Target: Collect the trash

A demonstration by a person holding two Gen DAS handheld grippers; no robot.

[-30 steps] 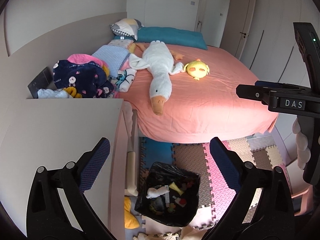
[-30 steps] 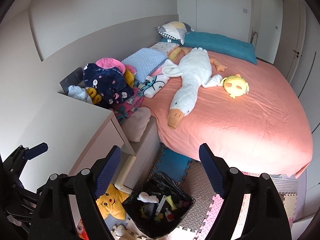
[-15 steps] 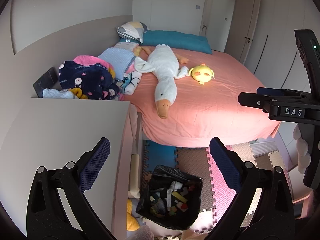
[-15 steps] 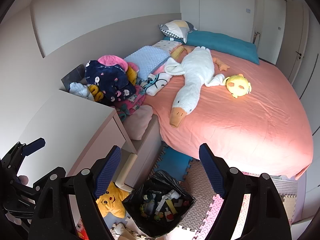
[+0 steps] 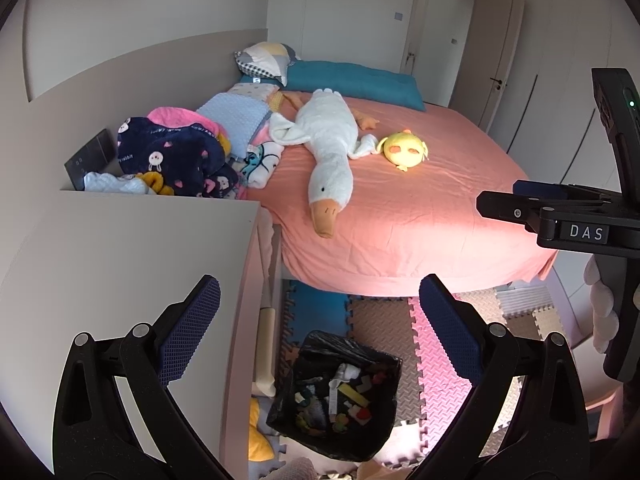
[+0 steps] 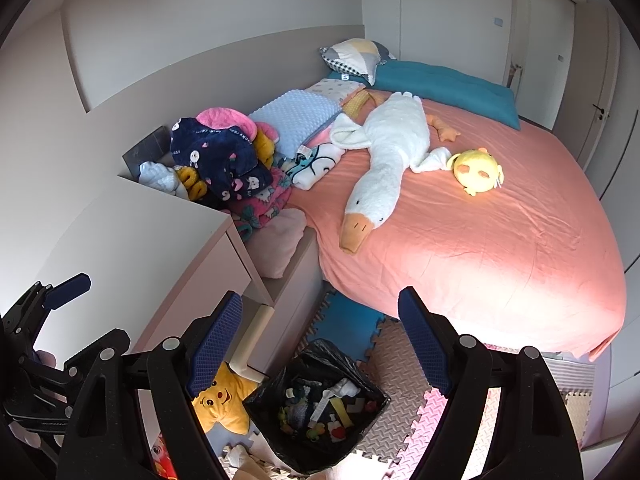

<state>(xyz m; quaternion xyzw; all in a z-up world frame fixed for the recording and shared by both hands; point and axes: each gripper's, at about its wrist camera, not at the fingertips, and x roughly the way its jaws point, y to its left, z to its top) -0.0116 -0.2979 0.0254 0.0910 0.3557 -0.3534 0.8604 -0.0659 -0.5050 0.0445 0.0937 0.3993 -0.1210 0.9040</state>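
A black bag-lined trash bin (image 5: 384, 368) stands on the foam floor mats beside the bed, holding several bits of mixed trash. It also shows in the right wrist view (image 6: 276, 412). My left gripper (image 5: 320, 332) is open and empty, held high above the bin. My right gripper (image 6: 320, 340) is open and empty, also high above the bin. The right gripper's body shows at the right edge of the left wrist view (image 5: 560, 216). The left gripper shows at the lower left of the right wrist view (image 6: 52, 320).
A white cabinet top (image 5: 120, 264) lies at the left. A bed with a pink sheet (image 5: 420, 208) holds a white goose plush (image 5: 332, 148), a yellow chick plush (image 5: 404, 152) and a heap of clothes (image 5: 176, 156). A yellow star plush (image 6: 220, 404) lies on the floor.
Both grippers have risen and drawn back a little, so the bin sits lower and the bed nearer the middle of each view. Both stay open and empty.
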